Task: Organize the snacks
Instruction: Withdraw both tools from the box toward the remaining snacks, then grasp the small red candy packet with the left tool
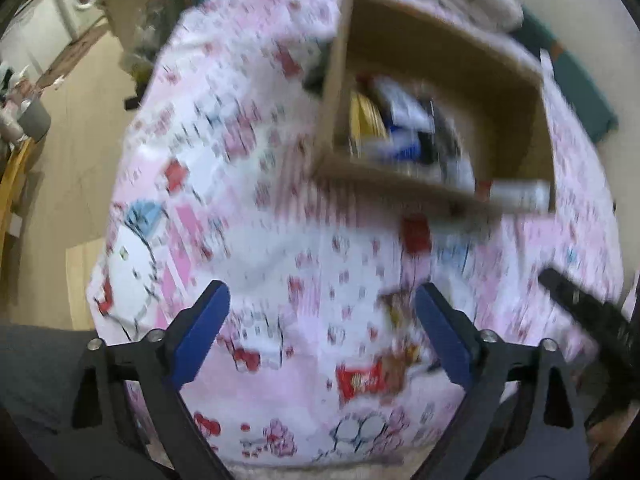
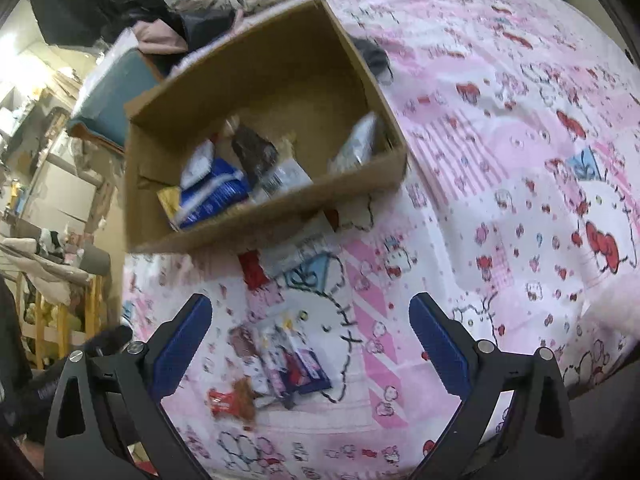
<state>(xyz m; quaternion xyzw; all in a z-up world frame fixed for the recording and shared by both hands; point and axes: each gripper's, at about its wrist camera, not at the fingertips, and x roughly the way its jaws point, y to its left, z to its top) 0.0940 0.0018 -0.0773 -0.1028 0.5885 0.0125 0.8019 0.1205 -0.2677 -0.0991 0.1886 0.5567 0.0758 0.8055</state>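
Open brown cardboard box [image 2: 276,216] sits on the pink cartoon-print bedspread [image 2: 500,184], holding a heap of mixed snack packets [image 2: 224,188] against its near wall. Small cluster of loose wrapped snacks [image 2: 276,364] lies on the spread before the box, well apart from it. One red packet [image 2: 253,270], apparently part-tucked under the box's near edge.

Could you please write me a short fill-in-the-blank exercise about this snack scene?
1. The cardboard box sits on a ____ patterned bedspread.
2. Both the left gripper and the right gripper are ____.
3. The red snack packet lies ____ the box.

Missing words: pink; open; outside
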